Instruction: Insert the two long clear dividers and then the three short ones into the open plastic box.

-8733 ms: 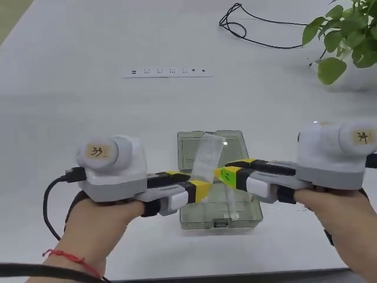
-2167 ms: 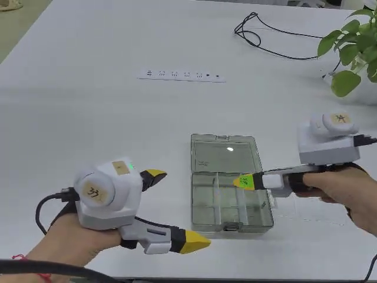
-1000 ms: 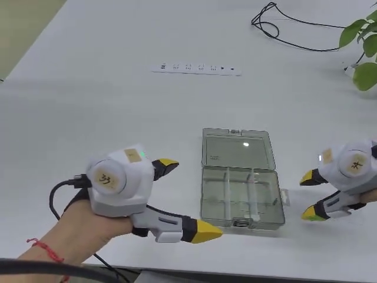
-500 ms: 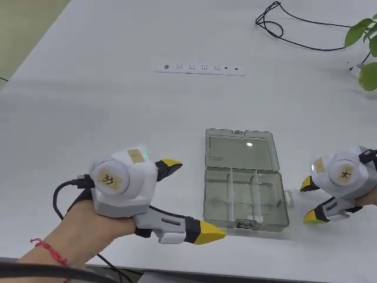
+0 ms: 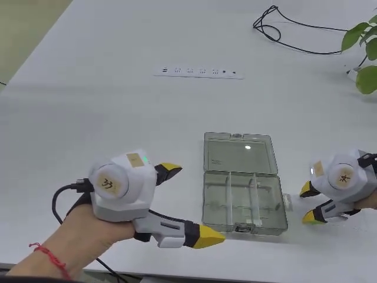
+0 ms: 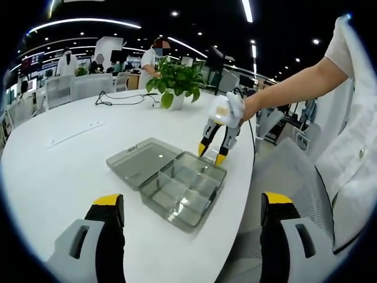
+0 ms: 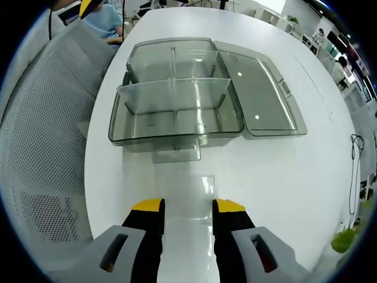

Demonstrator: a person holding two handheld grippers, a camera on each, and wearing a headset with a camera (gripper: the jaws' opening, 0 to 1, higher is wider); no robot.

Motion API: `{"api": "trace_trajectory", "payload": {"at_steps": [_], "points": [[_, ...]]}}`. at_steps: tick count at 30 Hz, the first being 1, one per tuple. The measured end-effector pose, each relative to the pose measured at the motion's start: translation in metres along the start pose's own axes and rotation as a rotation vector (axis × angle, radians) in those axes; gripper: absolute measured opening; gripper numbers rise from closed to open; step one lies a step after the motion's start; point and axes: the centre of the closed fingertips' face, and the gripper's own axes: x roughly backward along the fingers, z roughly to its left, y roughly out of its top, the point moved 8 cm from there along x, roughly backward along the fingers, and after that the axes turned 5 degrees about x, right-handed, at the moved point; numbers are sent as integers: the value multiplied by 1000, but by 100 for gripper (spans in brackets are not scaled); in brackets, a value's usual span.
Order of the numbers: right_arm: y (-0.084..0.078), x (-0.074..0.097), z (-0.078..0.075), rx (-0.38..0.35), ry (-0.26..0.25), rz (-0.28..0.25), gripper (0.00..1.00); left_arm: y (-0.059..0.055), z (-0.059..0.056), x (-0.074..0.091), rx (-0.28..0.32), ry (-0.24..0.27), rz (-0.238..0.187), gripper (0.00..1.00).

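The open clear box (image 5: 244, 200) lies near the table's front edge, lid (image 5: 238, 152) folded back. Two long clear dividers (image 5: 227, 190) stand in it side by side. My left gripper (image 5: 188, 204) hovers to the box's left, wide open and holding nothing. My right gripper (image 5: 308, 203) is low at the box's right side, open. In the right gripper view, a short clear divider (image 7: 191, 197) lies flat on the table between the jaws of my right gripper (image 7: 188, 206), and another (image 7: 177, 154) lies against the box (image 7: 174, 124). The left gripper view shows the box (image 6: 177, 183).
A white power strip (image 5: 199, 72) lies at the back, a black cable (image 5: 283, 29) and a green plant (image 5: 362, 53) at the back right. The table edge runs just in front of the box. A mesh chair (image 7: 47, 147) stands past that edge.
My right gripper has come out of the box and moved to the table on its right, jaws apart. Over the last half second it has barely shifted. The left gripper stays open.
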Motion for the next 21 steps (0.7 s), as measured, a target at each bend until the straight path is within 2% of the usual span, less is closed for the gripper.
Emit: {"api": "trace_trajectory", "payload": {"at_steps": [5,9,16,21], "points": [[0,1,1,-7,-9,5,33,1,0,0,-2,-1,-2,99],[1,9,1,-18,-33,-11,33,2,0,0,-2,-2,-2,98],[1,32,3,-38,-94,-42,33,6,-1,-3,-4,-8,-9,98],[9,51,5,-20,-137,-57,33,13,-3,-5,1,-16,-19,97]]}}
